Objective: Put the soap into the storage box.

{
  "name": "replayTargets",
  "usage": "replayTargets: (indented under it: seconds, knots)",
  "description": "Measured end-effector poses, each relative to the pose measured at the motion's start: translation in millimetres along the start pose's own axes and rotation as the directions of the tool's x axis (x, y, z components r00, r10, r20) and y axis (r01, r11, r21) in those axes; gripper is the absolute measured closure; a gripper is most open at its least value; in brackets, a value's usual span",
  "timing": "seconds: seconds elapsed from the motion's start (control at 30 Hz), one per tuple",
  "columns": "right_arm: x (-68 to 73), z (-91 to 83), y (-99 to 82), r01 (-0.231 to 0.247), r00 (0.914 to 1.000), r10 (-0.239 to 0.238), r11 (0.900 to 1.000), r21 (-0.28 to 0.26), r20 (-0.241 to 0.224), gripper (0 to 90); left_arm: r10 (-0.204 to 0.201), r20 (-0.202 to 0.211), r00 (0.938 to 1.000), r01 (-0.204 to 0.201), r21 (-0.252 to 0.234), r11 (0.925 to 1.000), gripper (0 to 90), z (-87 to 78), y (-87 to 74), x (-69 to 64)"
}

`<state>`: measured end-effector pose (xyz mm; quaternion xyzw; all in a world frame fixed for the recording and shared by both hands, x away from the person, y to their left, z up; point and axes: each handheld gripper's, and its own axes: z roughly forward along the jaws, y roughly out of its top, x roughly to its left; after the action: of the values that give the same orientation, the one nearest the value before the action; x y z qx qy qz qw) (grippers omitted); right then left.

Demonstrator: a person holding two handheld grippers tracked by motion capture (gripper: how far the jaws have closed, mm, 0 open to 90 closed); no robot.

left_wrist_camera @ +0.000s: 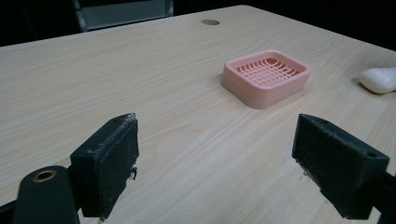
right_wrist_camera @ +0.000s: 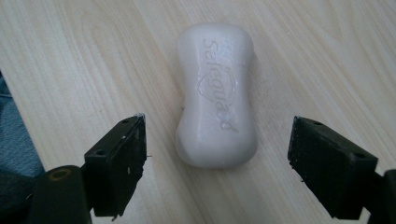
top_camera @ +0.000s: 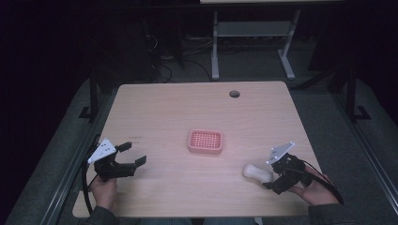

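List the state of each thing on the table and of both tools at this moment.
Soap bar: lying flat on the table, lettering up, not gripped.
Soap dish: upright mid-table, empty.
Right tool: open, jaws either side of the soap bar's near end, not touching it.
Left tool: open, nothing between its jaws, pointed toward the soap dish.

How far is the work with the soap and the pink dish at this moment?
Nothing looks finished: the pink soap dish stands empty in the middle of the table. In hand: the right gripper is open, lined up on the white soap bar, which lies flat on the wood, unpressed. The left gripper is open over bare table. Probably left: gripping the bar and bringing it to the dish.
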<state>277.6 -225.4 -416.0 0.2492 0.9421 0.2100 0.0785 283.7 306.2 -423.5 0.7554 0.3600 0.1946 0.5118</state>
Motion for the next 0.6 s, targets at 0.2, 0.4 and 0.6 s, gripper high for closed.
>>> replayTargets:
  seconds: [0.2,0.4,0.6]
  knots:
    - [0.1,7.6,9.0,0.019,0.9998,-0.019,0.9996,0.023,-0.012,18.9,-0.001,0.001,1.0,0.001,0.0,1.0,14.1,0.2,0.0,0.2]
    - [1.0,14.0,18.9,0.047,0.9988,-0.047,0.9976,0.051,-0.012,19.1,-0.002,0.001,1.0,0.002,0.0,1.0,14.1,0.0,0.0,0.3]
    - [0.2,21.4,25.9,0.052,0.9985,-0.05,0.9961,0.072,-0.023,19.4,-0.001,0.002,1.0,0.001,-0.002,1.0,14.1,-0.5,0.1,0.4]
